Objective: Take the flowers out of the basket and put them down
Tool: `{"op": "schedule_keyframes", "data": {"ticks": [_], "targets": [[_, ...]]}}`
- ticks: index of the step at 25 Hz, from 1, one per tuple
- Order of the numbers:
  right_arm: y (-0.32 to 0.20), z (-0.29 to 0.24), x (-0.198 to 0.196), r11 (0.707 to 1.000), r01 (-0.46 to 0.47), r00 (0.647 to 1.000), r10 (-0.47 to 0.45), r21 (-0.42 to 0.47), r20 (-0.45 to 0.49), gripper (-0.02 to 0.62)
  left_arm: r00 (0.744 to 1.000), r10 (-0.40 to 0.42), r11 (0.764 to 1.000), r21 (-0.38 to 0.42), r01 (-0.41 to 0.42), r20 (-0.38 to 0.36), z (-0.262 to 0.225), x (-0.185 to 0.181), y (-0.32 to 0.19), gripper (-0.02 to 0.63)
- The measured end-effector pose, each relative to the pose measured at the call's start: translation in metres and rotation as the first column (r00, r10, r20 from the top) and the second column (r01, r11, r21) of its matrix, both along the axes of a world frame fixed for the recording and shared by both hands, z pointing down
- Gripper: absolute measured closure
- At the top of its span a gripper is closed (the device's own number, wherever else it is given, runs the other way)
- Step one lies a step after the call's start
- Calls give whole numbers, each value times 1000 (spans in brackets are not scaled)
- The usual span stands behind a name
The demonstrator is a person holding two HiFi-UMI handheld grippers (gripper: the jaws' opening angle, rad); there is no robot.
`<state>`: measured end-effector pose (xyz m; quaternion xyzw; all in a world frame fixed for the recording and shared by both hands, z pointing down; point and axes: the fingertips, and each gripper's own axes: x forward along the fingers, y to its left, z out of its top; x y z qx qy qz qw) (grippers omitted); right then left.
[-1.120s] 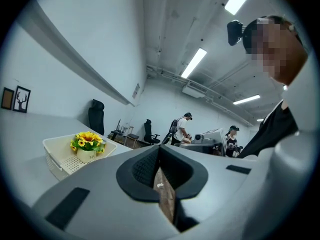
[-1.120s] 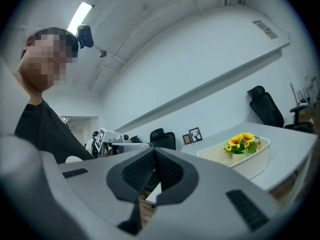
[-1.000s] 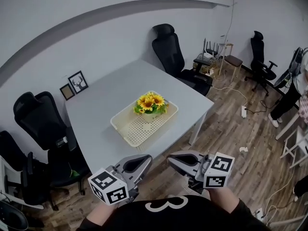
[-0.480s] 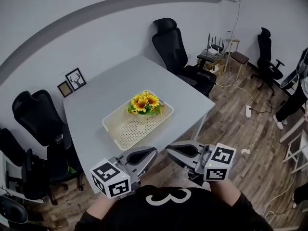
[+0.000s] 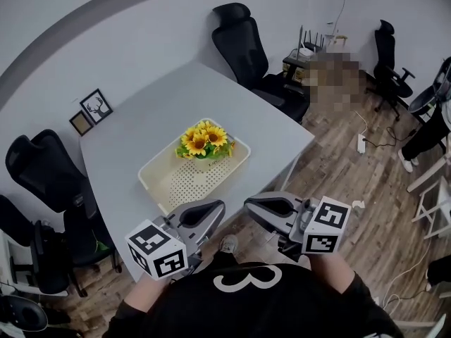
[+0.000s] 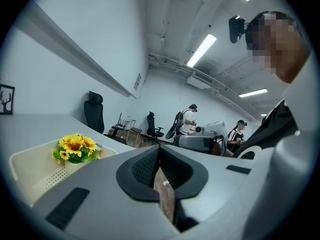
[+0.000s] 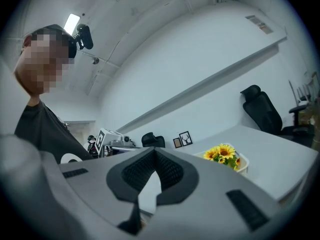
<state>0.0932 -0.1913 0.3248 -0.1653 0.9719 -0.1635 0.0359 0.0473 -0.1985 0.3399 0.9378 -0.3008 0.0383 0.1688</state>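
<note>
One grey table [image 5: 141, 129] bears the cream basket [image 5: 156, 174], short of which the left gripper [image 5: 219, 207] and right gripper [image 5: 249, 206] hang side by side, jaws pressed together on nothing, while the sunflowers [image 5: 201, 139] stand in the basket's far end.

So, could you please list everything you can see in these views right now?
table: one, pale grey, in front of the person.
basket: one, cream, on the table.
flowers: one bunch, yellow with green leaves, at the basket's far end.
office chairs: at least four, black, around the table and by the walls.
picture frames: two, black, against the wall left of the table.
left gripper: one, grey, fingers shut, empty.
right gripper: one, grey, fingers shut, empty, beside the left.
</note>
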Motion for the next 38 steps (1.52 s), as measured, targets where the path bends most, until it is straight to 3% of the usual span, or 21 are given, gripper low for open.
{"op": "schedule_keyframes", "data": {"ticks": [8, 20, 24, 33, 38], "targets": [[-57, 9, -17, 999, 4, 1000, -4, -52, 4, 588, 999, -4, 1000, -25, 5, 39, 9, -17, -57, 594], [-118, 42, -28, 990, -1, 1000, 2, -143, 8, 588, 977, -33, 997, -68, 48, 210, 59, -40, -133, 592], [-125, 56, -26, 984, -11, 1000, 12, -178, 4, 588, 949, -35, 997, -56, 55, 314, 83, -45, -149, 592], [-128, 82, -21, 969, -25, 1000, 25, -245, -1, 588, 856, -84, 995, 0, 97, 510, 129, -62, -180, 587], [-124, 91, -16, 962, -34, 999, 34, -270, -5, 588, 806, -64, 996, -13, 88, 589, 156, -65, -191, 526]]}}
